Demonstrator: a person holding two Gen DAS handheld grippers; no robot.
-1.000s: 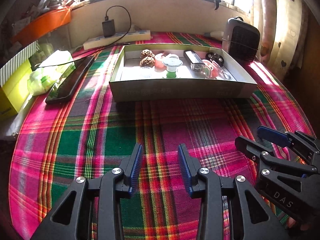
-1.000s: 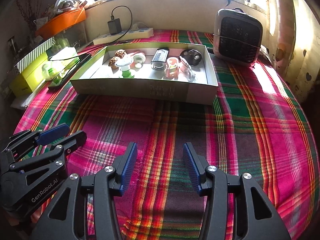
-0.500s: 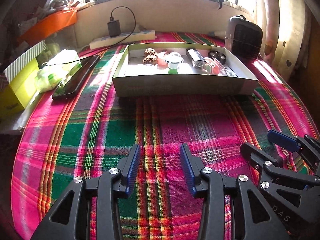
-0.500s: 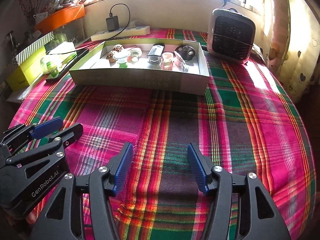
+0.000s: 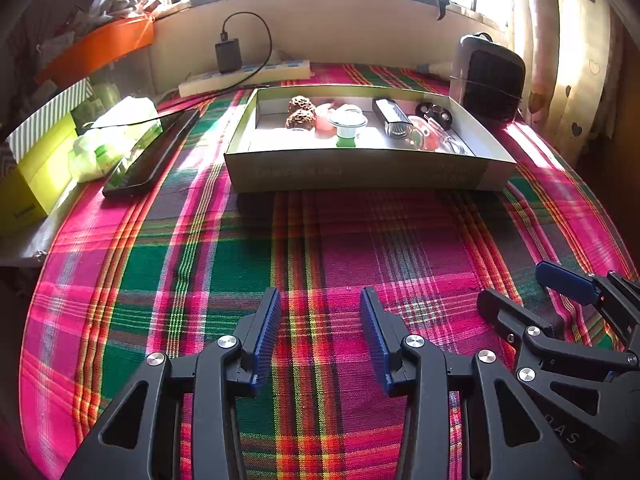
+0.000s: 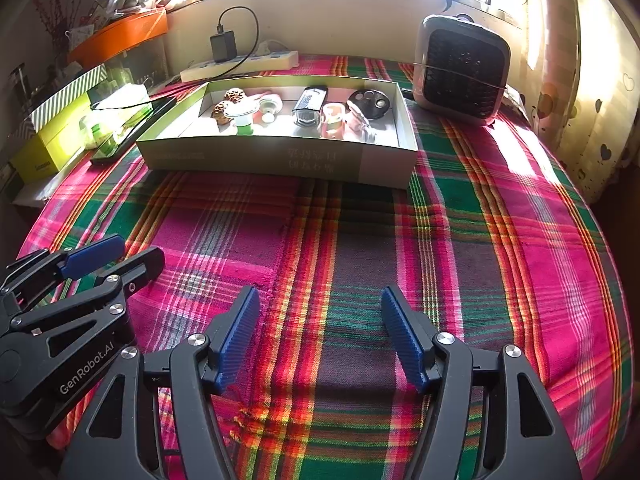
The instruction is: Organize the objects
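Right wrist view alone shows the grey fan heater's [image 6: 460,68] full grille. Left tongs [image 5: 320,334] parted; right tongs [image 6: 320,334] opening, both empty, over bare plaid-covered worktop [image 6: 480,240], well short of the shallow cardboard tray [image 6: 280,160] of small objects.

Plaid tablecloth [image 5: 320,240]: shallow cardboard box [image 5: 360,168] holding small items; phone [image 5: 152,152] left; heater [image 5: 492,76] right; left gripper [image 5: 320,320] parted, empty; right gripper [image 5: 532,292] beside.

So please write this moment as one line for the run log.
left gripper: open, empty | right gripper: jaws opening, empty | box: on plaid cloth, holds small items | no contact
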